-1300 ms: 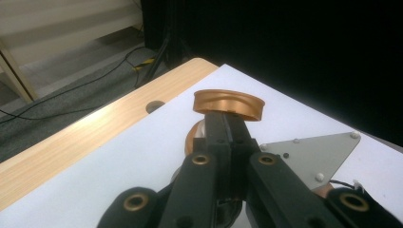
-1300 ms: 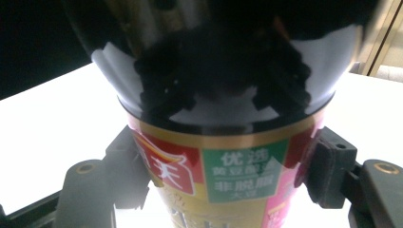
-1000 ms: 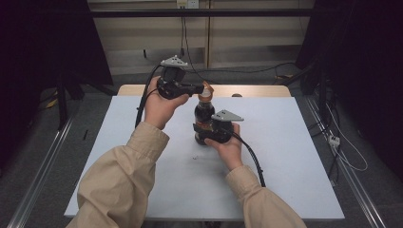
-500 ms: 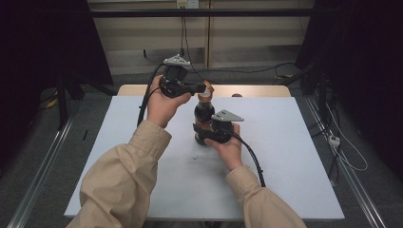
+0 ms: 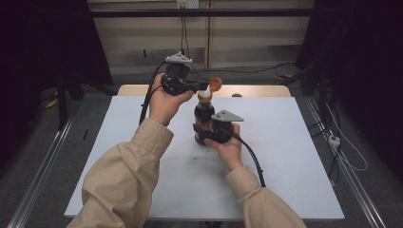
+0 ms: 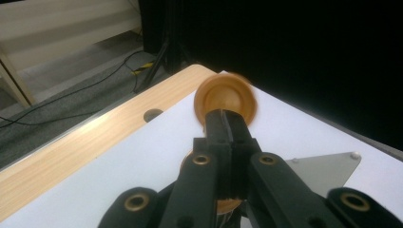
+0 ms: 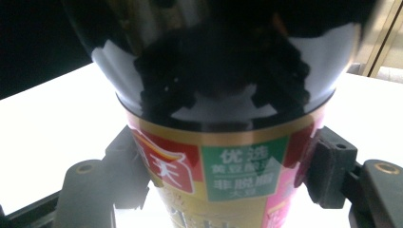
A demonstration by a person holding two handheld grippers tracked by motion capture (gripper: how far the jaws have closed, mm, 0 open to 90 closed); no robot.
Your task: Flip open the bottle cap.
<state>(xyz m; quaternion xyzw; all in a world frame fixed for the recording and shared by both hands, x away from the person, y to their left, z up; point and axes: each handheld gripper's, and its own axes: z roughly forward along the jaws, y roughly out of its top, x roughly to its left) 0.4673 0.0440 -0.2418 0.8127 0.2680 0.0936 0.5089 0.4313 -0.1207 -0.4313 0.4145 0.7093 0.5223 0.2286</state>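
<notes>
- Now the orange cap stands tipped up on edge above the bottle's mouth, where half a second ago it sat lower, close on the neck. That is the one change I see; both hands have kept their place.
- My left gripper has its fingers pressed narrow, pinching the cap by its rim. In the left gripper view the cap shows as a round, slightly blurred disc just beyond the closed tips.
- My right gripper clamps the bottle around its label, fingers touching it on both sides.
- The bottle stands upright on the bench, near the middle and somewhat toward the far edge.
- I judge the opening step nearly done: the seal looks broken and the mouth is exposed. Whether the cap still hangs by a hinge or is fully free I cannot tell.
- Next I would carry the cap clear while keeping the bottle steady, since a tug on a hinged cap could tip it.
</notes>
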